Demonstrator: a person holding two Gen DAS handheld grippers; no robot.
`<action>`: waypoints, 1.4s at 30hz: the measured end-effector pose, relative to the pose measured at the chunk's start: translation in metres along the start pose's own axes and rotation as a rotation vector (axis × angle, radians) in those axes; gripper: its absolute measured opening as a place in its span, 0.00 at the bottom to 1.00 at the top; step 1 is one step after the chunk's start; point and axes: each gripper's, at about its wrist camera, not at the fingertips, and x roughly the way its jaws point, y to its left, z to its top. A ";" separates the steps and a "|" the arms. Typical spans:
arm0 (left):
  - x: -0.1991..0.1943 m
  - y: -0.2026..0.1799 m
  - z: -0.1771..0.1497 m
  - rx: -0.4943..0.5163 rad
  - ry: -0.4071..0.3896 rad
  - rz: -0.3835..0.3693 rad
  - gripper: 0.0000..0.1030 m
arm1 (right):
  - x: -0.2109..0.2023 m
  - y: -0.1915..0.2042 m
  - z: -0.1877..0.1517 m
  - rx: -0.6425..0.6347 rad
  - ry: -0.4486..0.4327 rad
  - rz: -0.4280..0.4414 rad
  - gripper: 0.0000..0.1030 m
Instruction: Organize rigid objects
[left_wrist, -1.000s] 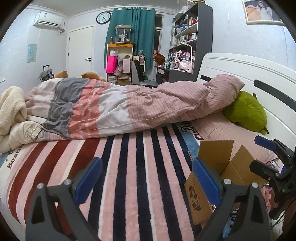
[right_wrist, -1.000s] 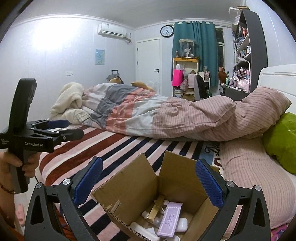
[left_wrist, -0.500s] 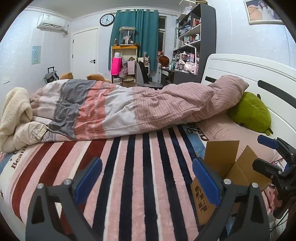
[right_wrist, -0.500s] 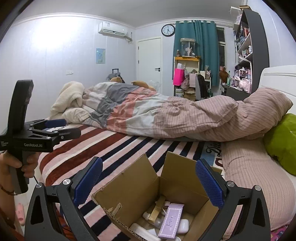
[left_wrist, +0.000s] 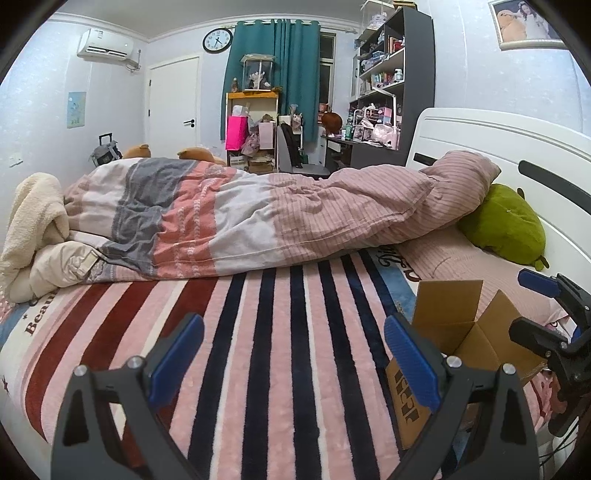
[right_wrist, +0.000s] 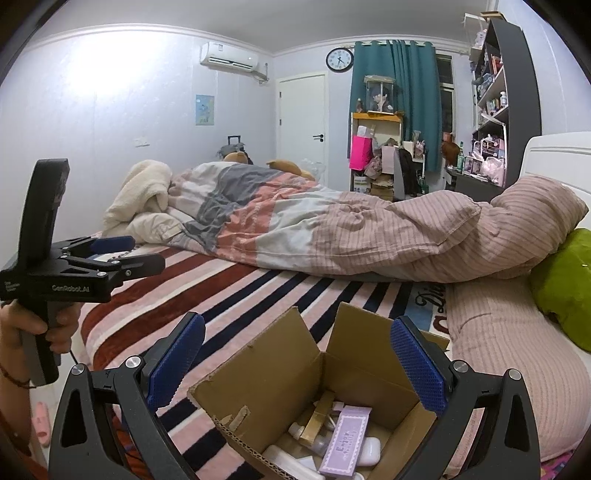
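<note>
An open cardboard box (right_wrist: 288, 373) stands on the striped bed blanket (right_wrist: 236, 295), just below my right gripper (right_wrist: 297, 369), which is open and empty above it. Inside lie a pink carton (right_wrist: 345, 441), a gold bottle (right_wrist: 317, 417) and several white items (right_wrist: 365, 450). The box also shows at the right of the left wrist view (left_wrist: 448, 310). My left gripper (left_wrist: 293, 358) is open and empty over the blanket (left_wrist: 258, 332), left of the box. It also shows at the left of the right wrist view (right_wrist: 125, 254), held in a hand.
A rolled striped duvet (left_wrist: 258, 214) lies across the bed behind. A green plush cushion (left_wrist: 504, 221) leans on the white headboard (left_wrist: 498, 147) at the right. A cream fleece (left_wrist: 33, 218) sits at the far left. Shelves and a desk stand beyond the bed.
Both views have shifted slightly; the left gripper has drifted a little left, so the box sits further right in its view. Both grippers stay open and empty.
</note>
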 end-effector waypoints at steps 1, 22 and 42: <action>0.000 0.001 0.000 -0.002 -0.001 0.003 0.94 | 0.002 -0.001 0.000 -0.005 0.000 0.004 0.98; -0.002 0.003 -0.002 -0.006 -0.006 0.016 0.94 | 0.008 -0.002 -0.001 0.005 0.010 0.023 0.98; -0.004 0.006 -0.004 -0.014 -0.007 0.027 0.94 | 0.008 -0.001 -0.006 0.022 0.022 0.025 0.98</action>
